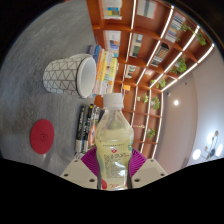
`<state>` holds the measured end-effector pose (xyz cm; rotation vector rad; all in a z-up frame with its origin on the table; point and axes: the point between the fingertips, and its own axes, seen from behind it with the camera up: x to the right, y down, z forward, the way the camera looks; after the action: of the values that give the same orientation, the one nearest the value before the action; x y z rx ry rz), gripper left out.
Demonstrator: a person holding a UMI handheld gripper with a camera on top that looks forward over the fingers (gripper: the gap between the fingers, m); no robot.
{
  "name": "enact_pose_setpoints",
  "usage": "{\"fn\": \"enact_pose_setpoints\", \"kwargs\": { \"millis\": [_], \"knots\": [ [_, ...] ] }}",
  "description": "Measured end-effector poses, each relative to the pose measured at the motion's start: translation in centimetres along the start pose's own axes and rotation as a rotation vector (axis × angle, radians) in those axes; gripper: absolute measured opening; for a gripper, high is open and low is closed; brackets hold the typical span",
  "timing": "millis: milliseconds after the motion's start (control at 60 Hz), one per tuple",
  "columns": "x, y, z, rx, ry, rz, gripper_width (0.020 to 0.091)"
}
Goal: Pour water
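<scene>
While its red-and-green label carries writing too small to read, the clear plastic bottle of pale yellowish liquid with a white cap (113,140) sits clamped between the gripper's (112,166) magenta pads; beyond it stand a white geometric-patterned mug (69,75), a red round coaster (42,135) and wooden bookshelves (150,50).

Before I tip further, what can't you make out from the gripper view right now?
- Bottle: its base is hidden behind the gripper fingers clamped on it.
- Cup: its inside faces away, so any water level is unseen.
- Red lid: too small to tell if it is the bottle's.
</scene>
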<state>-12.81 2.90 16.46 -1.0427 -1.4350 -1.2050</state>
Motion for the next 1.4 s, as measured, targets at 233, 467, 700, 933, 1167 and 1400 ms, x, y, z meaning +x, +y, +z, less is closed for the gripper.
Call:
{"fn": "enact_pose_setpoints", "kwargs": {
  "millis": [233, 467, 700, 933, 1167, 1400],
  "knots": [
    [1.0, -4.1, 1.3, 0.031, 0.04, -0.302, 0.0337],
    [0.9, -4.9, 1.5, 0.016, 0.056, -0.407, 0.0338],
    [1.7, -2.8, 0.5, 0.009, 0.034, -0.053, 0.0338],
    [0.6, -2.6, -2.3, 0.095, -0.143, 0.937, 0.0363],
    [-2.5, -2.6, -1.9, 0.137, -0.253, 1.583, 0.0362],
    [-6.0, -3.3, -0.7, 0.11, -0.313, 1.788, 0.0362]
  ]
}}
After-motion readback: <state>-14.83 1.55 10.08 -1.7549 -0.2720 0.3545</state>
